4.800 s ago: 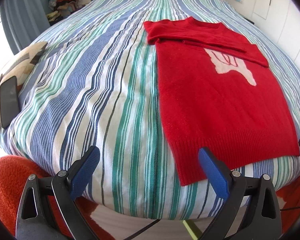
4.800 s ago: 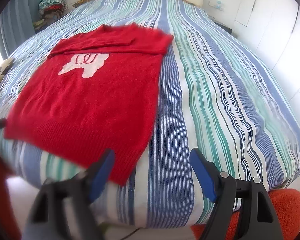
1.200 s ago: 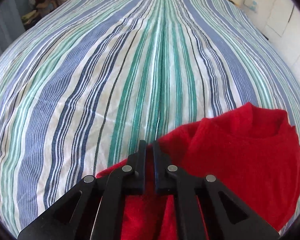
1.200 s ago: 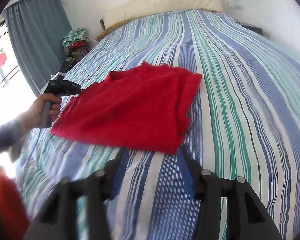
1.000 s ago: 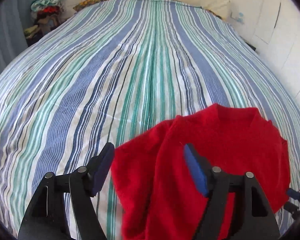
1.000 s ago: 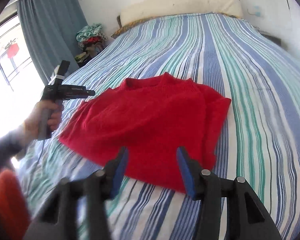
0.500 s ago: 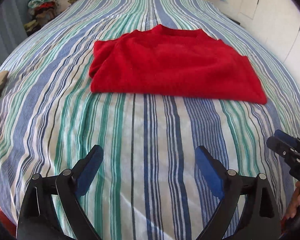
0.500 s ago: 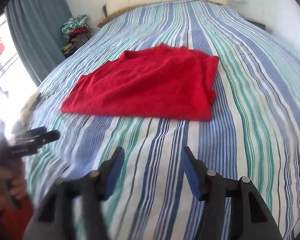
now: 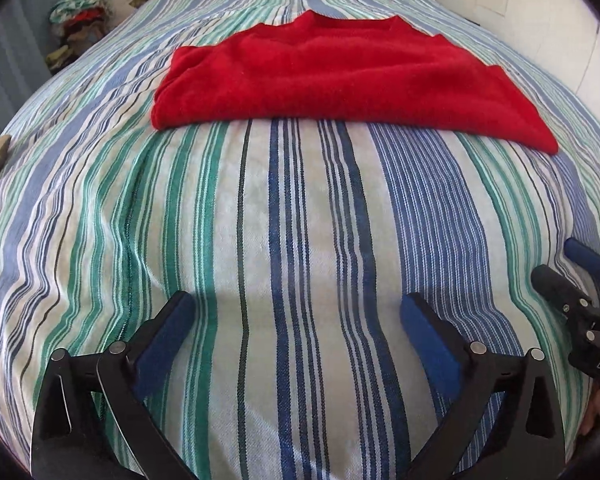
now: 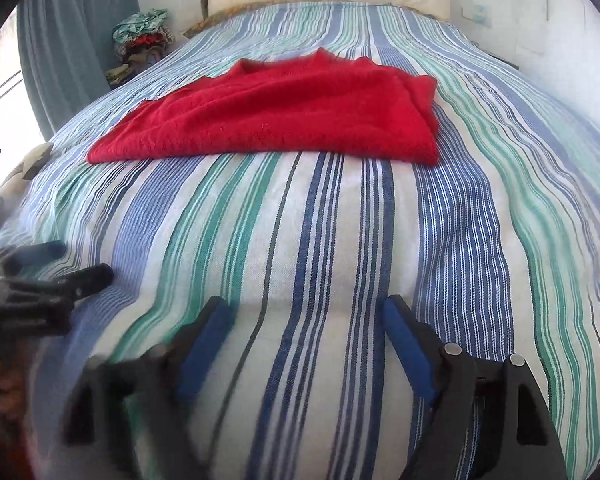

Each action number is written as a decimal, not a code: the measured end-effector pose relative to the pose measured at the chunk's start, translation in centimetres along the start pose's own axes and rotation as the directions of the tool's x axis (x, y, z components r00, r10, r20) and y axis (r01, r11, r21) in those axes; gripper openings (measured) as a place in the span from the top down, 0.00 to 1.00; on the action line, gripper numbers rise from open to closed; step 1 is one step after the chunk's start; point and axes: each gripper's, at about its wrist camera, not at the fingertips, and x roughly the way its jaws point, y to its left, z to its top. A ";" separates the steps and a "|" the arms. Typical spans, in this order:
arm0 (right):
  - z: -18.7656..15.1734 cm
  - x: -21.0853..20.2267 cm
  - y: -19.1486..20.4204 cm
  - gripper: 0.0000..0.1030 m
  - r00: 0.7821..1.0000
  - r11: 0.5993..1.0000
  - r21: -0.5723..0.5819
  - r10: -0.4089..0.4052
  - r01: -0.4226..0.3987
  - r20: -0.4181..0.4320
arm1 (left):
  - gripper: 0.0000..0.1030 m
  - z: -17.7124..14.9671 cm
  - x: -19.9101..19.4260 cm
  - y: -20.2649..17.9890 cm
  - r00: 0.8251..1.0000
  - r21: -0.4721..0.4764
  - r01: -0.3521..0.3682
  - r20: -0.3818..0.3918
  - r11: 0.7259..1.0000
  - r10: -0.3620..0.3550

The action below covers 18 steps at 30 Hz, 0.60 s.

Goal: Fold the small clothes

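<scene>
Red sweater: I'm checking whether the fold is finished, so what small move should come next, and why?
Probably bring the left gripper forward to the red sweater and fold its left end across. It lies folded once, still wide, on the striped bedspread. Both grippers are open and empty, and the right gripper is also short of it.

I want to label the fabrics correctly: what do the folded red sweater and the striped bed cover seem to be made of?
Folded red sweater: probably knitted wool or acrylic, with a matte, fuzzy nap and soft rounded fold edges. Striped bed cover: looks like woven cotton, flat and matte, with a visible thread grain in its blue, green and white stripes. The exact fibres cannot be confirmed.
</scene>
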 end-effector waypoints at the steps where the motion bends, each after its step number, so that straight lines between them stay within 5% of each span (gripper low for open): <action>1: 0.0 0.0 0.0 0.22 1.000 1.000 0.000 0.002 -0.002 0.003 | 0.01 -0.1 0.0 0.0 1.000 0.002 0.000 0.003 1.000 0.000; 18: -0.2 0.2 0.3 0.19 1.000 1.000 -0.007 0.002 -0.002 0.007 | 0.01 -0.6 0.2 -0.1 1.000 0.020 -0.003 0.029 1.000 0.002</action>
